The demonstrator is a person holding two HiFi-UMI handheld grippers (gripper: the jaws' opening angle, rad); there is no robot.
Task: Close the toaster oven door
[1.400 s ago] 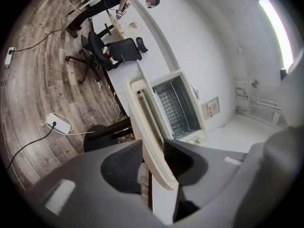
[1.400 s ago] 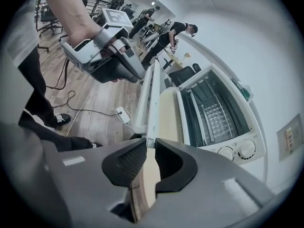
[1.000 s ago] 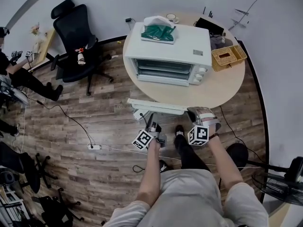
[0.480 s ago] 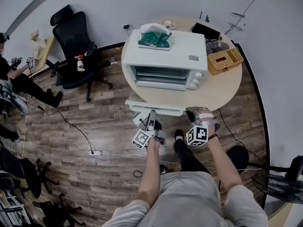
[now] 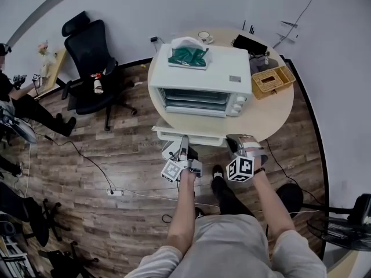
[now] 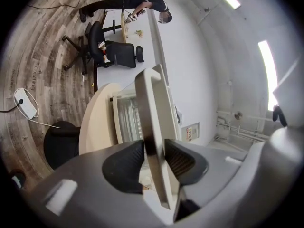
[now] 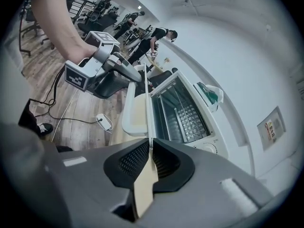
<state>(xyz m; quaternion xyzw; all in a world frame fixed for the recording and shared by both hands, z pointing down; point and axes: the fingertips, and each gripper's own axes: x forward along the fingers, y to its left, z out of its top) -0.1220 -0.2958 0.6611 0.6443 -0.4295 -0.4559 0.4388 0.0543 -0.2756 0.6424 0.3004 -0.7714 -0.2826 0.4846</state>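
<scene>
A white toaster oven [image 5: 200, 80] stands on the round table [image 5: 272, 114]. Its door [image 5: 191, 136] hangs open, roughly level, toward me. My left gripper [image 5: 184, 143] is at the door's front edge near the left. In the left gripper view the door's edge [image 6: 152, 108] fills the gap of the wide-spread left gripper [image 6: 154, 160], and no clear squeeze shows. My right gripper [image 5: 243, 145] is at the door's right corner. The right gripper view shows the right gripper [image 7: 151, 158] shut on the thin door edge [image 7: 137, 113], with the oven's wire rack [image 7: 183, 113] beyond.
A green-and-white bag [image 5: 188, 54] lies on the oven's top. A wicker basket [image 5: 273, 79] and dark items sit at the table's right and back. A black office chair [image 5: 93, 57] stands to the left, and a power strip [image 5: 115, 193] with cables lies on the wood floor.
The head view has drawn back a little, so the oven sits higher in it. Both grippers have edged up to the door's front edge. The door still hangs open.
</scene>
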